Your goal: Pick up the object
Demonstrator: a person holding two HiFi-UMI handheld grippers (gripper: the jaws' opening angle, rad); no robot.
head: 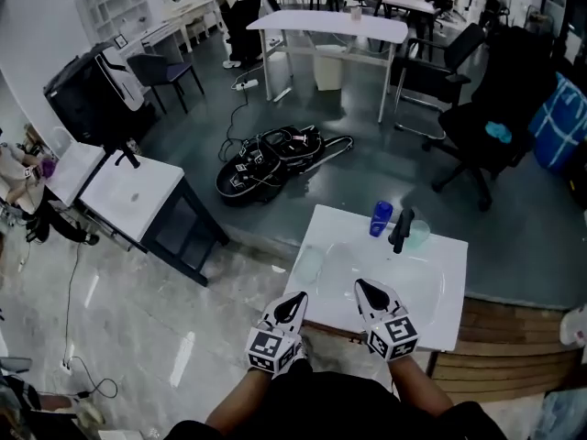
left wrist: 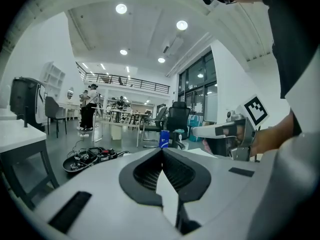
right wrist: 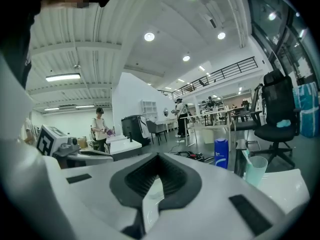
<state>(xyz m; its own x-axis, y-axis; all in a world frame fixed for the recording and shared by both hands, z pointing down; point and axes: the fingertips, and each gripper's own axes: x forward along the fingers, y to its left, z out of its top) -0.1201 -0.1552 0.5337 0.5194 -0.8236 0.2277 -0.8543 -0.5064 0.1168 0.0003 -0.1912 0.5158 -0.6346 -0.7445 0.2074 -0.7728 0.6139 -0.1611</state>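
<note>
Blue bag (head: 561,122) cut off at right edge (head view).

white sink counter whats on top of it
A blue bottle, a black tap and a green cup stand along its far edge. The left claw and right claw cover part of its near edge.

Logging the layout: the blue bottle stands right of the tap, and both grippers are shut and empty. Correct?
No: the head view shows the bottle left of the tap. The left gripper and right gripper are indeed shut and empty.
</note>
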